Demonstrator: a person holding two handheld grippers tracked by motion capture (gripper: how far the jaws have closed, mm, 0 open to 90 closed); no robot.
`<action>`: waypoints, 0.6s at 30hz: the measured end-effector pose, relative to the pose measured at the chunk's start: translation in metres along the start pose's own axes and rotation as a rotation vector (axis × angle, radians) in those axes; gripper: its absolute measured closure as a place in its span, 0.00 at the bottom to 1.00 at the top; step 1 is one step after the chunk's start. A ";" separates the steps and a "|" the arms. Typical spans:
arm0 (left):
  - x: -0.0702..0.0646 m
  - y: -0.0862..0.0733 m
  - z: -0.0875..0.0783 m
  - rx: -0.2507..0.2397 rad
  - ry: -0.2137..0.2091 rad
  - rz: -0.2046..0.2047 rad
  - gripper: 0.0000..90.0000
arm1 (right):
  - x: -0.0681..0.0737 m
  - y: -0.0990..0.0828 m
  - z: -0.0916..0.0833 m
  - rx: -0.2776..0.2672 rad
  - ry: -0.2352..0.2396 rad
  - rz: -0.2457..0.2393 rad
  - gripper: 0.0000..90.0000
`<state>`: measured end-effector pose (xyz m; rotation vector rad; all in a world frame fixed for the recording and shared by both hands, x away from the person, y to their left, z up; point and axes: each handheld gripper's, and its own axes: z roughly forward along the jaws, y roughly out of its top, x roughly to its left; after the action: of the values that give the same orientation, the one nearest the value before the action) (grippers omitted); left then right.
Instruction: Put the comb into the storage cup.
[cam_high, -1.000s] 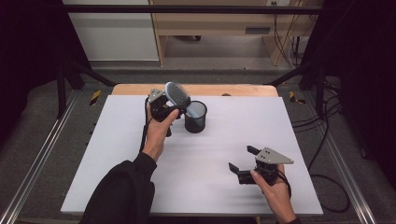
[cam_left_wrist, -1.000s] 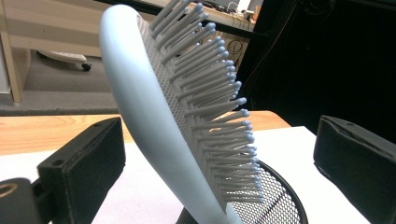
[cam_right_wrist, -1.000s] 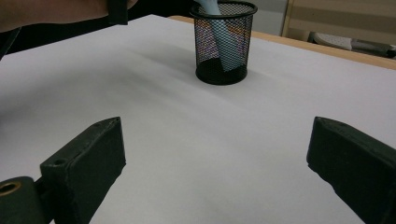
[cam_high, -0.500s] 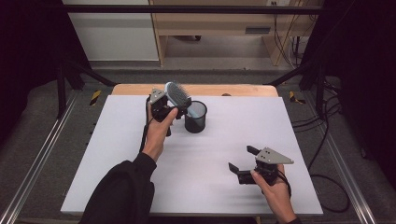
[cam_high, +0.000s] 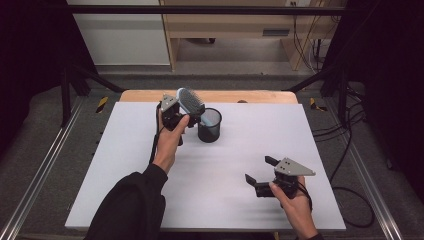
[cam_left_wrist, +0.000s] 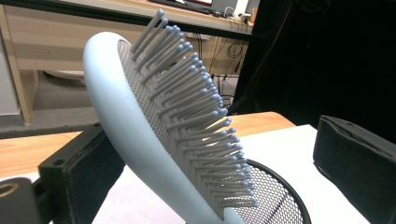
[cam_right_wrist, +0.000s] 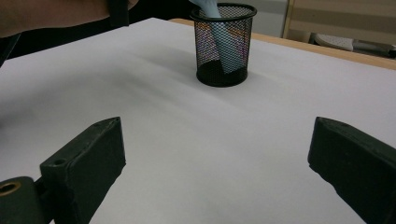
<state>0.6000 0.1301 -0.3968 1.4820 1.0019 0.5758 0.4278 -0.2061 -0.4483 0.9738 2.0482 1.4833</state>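
Nothing had shifted; left gripper (cam_high: 181, 116), jaws spread, flanked the hairbrush (cam_high: 191, 101) in the cup (cam_high: 209, 125); withdraw straight; right gripper (cam_high: 260, 174) gaped idle.

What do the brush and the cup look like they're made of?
Hairbrush: looks like moulded plastic, pale blue, smooth matte body; perforated pad with grey ball-tipped pins, probably plastic too. Its handle sits inside the cup.
Cup: black wire mesh, likely coated metal, since the brush handle shows through the wall; solid rolled rim and dark base.
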 end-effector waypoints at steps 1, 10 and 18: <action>0.000 0.000 0.000 0.000 0.001 0.000 0.03 | 0.000 0.000 0.000 -0.001 0.000 0.000 0.05; 0.000 -0.001 0.000 0.016 0.006 -0.005 0.03 | -0.001 0.000 0.001 0.001 0.004 0.008 0.05; 0.000 -0.004 -0.002 0.023 0.005 0.004 0.03 | -0.001 0.000 0.002 0.003 0.016 0.000 0.05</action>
<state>0.5968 0.1307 -0.4002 1.5035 1.0127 0.5724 0.4294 -0.2055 -0.4488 0.9662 2.0623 1.4930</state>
